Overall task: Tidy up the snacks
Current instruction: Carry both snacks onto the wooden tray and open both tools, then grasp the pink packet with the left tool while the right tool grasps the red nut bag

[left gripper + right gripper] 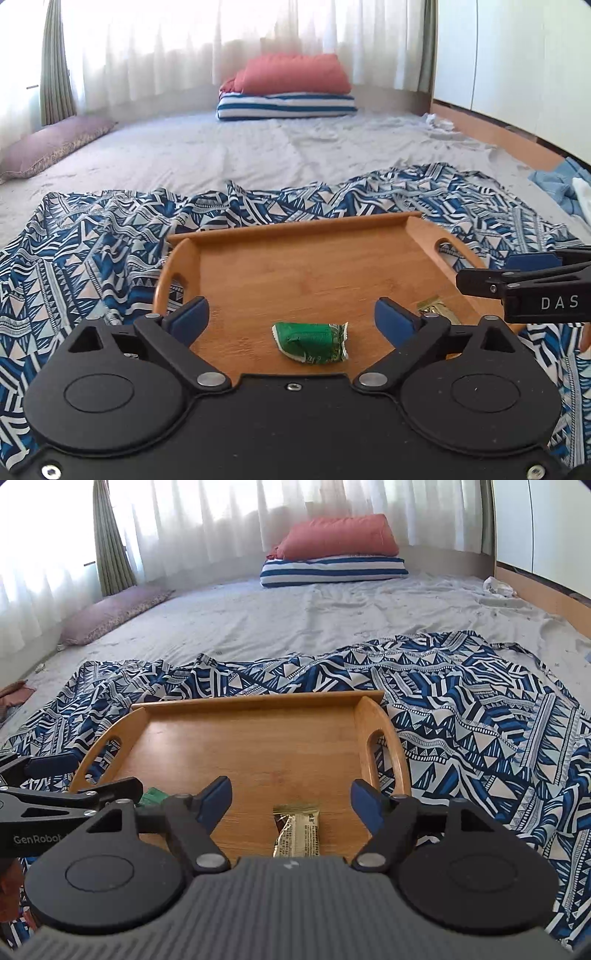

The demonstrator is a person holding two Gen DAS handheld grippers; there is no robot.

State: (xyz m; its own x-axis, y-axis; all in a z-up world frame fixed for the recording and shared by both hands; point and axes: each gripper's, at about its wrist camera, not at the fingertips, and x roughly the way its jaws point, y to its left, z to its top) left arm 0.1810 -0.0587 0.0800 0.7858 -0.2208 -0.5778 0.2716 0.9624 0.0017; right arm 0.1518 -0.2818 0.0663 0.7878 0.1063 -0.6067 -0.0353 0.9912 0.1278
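Note:
A wooden tray (295,266) with cut-out handles lies on a blue patterned cloth (92,240) on the bed. A green snack packet (310,342) lies on the tray's near part. My left gripper (291,317) is open and empty, just above and short of the packet. A gold snack bar (296,830) lies on the tray (258,738) near its front right. My right gripper (291,799) is open and empty over the bar. The gold bar also shows in the left wrist view (436,308). The green packet shows partly in the right wrist view (153,796).
The right gripper's arm (524,288) reaches in from the right in the left wrist view. A red pillow (295,74) on a striped pillow (286,105) lies at the bed's far end. A mauve cushion (51,144) lies at the left. Blue clothing (561,184) lies at the right.

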